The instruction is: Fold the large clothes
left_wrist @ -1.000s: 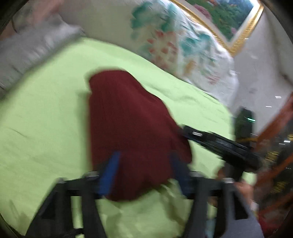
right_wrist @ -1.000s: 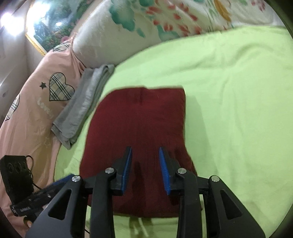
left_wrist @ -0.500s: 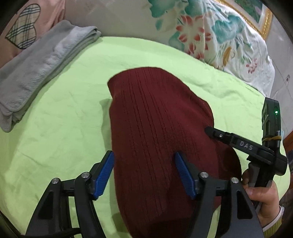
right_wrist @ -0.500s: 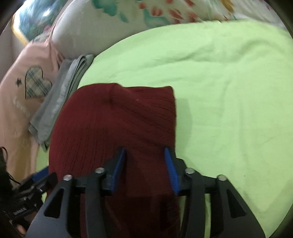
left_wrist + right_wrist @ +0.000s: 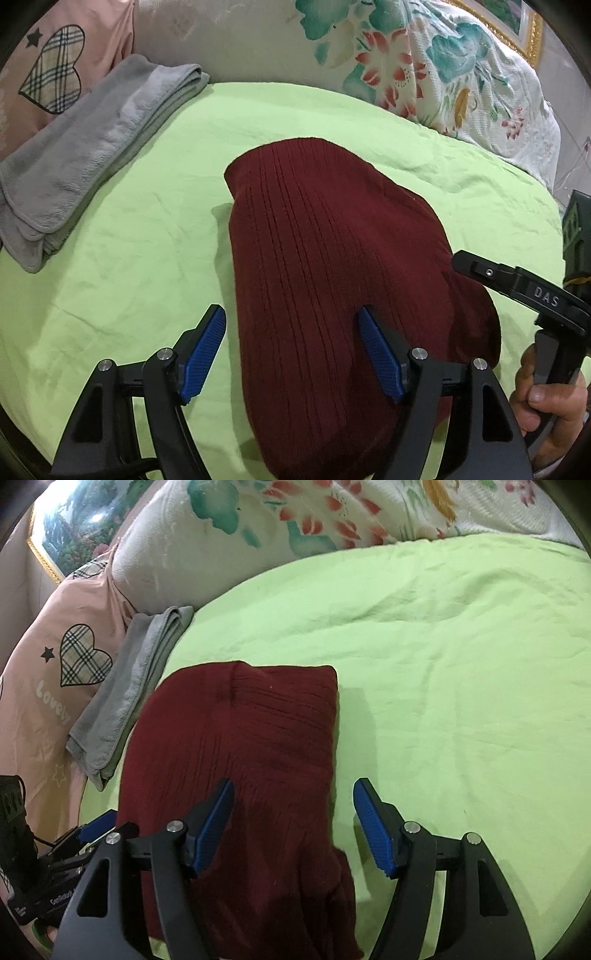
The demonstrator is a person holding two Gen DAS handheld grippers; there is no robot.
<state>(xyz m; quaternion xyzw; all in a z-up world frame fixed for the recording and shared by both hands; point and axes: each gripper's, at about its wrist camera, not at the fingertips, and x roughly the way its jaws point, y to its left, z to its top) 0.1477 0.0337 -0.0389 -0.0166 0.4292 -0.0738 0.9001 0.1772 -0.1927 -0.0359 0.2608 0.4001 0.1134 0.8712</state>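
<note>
A dark red ribbed knit garment lies folded into a long bundle on the light green bed sheet. My left gripper hovers over its near left edge, jaws still opening, with the cloth's edge below the gap and the pads clear of it. In the right wrist view the same garment fills the lower left. My right gripper straddles its right edge, jaws opening, pads not pressing on the cloth. The right gripper's body and the hand holding it show at the right of the left wrist view.
A folded grey towel lies at the sheet's left edge beside a pink pillow with a plaid heart. A floral pillow runs along the back. A framed picture hangs behind. Bare green sheet spreads right of the garment.
Both grippers' jaws have widened, the right one clearly. The left view has swung left and steadied, bringing the towel and pink pillow into sight. The garment lies flatter.
</note>
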